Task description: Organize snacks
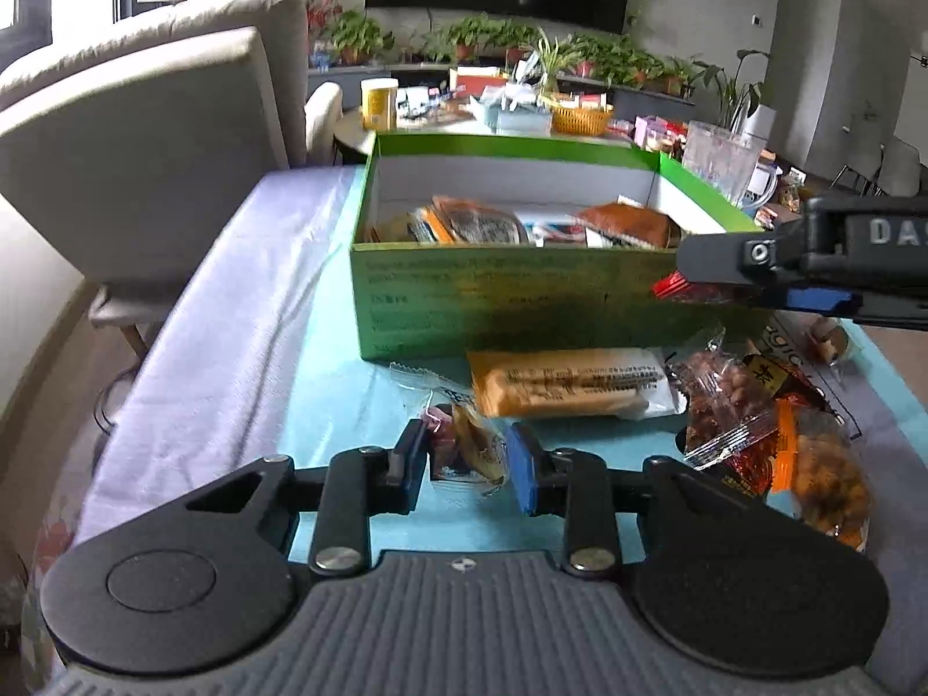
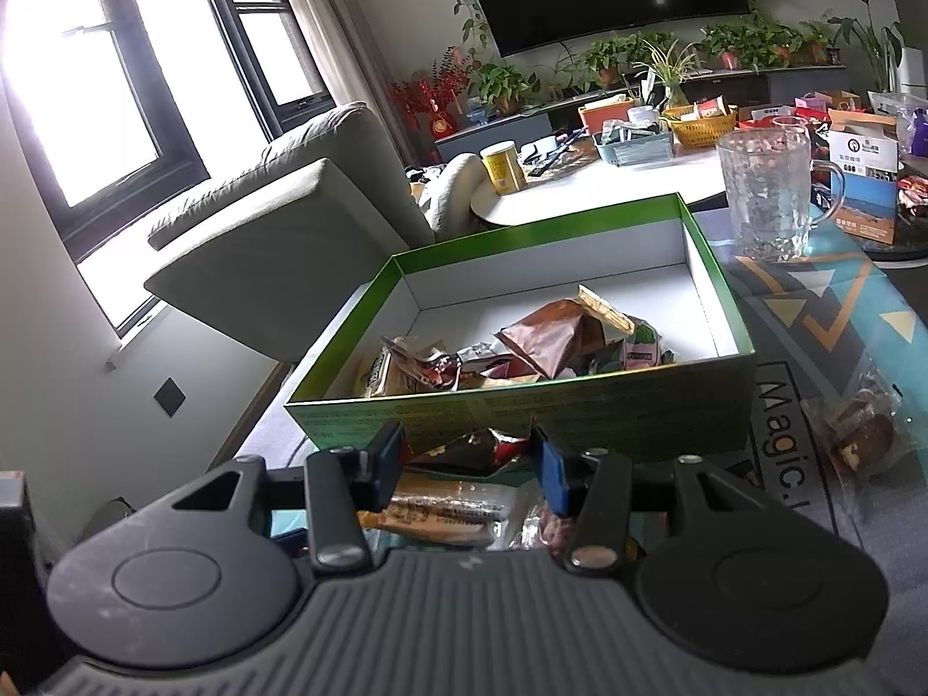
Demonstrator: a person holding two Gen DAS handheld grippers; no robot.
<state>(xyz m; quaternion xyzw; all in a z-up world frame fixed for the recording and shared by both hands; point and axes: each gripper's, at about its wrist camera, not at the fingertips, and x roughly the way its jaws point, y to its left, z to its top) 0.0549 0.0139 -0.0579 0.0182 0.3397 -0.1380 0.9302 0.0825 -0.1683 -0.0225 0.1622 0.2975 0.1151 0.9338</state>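
A green box (image 1: 522,301) (image 2: 580,412) stands open on the table with several snack packets inside. My left gripper (image 1: 467,455) is low over the blue cloth in front of the box, and its blue pads press on both sides of a small clear-wrapped snack (image 1: 470,452). My right gripper (image 2: 470,455) hangs in front of the box's near wall, shut on a dark red snack packet (image 2: 475,452). In the left wrist view the right gripper (image 1: 725,287) reaches in from the right edge with the red snack packet (image 1: 678,287) at its tips.
Loose snacks lie before the box: an orange bar (image 1: 557,388) (image 2: 441,513), a peanut bag (image 1: 731,394) and a bag of fried pieces (image 1: 823,475). A glass mug (image 2: 765,203) stands at the box's far right. A grey armchair (image 1: 145,145) is on the left.
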